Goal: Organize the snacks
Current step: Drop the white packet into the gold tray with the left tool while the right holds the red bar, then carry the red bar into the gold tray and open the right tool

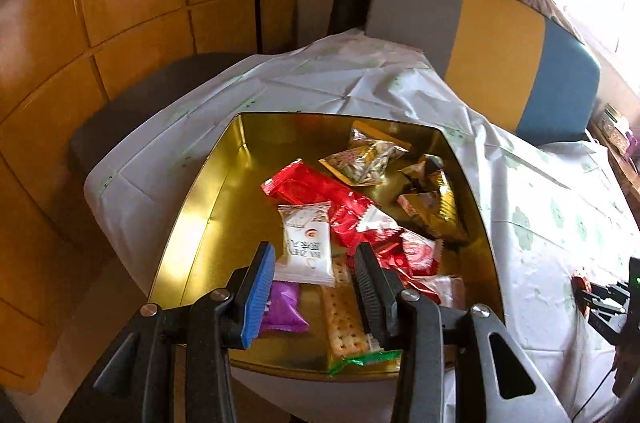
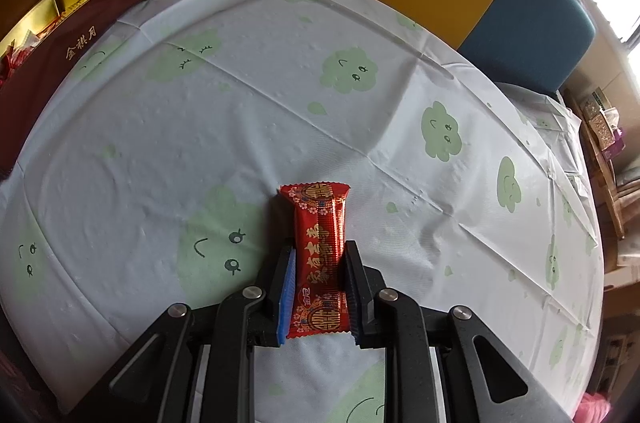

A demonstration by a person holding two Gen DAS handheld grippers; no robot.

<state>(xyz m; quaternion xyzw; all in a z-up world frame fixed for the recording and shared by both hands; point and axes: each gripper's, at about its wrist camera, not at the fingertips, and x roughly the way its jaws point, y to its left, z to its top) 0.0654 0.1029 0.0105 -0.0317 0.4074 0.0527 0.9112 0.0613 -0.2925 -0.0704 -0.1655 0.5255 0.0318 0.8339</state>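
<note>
A gold tin box point(image 1: 200, 223) stands on the table and holds several snack packs: a white pack point(image 1: 306, 243), red packs point(image 1: 320, 191), a purple pack point(image 1: 282, 307), a cracker pack point(image 1: 344, 327) and nut packs point(image 1: 360, 159). My left gripper point(image 1: 316, 259) is open and empty, hovering over the tin's near side. My right gripper point(image 2: 320, 259) is shut on a red snack pack point(image 2: 320, 247) and holds it over the tablecloth. The right gripper also shows at the right edge of the left wrist view point(image 1: 600, 299). The tin, dark red outside, is at the far left of the right wrist view point(image 2: 60, 51).
A white tablecloth with green cloud faces point(image 2: 360, 71) covers the round table. A grey, yellow and blue bench point(image 1: 500, 51) stands behind it. Wooden cabinets point(image 1: 100, 3) are on the left. A shelf with small boxes point(image 2: 600, 127) is at the right.
</note>
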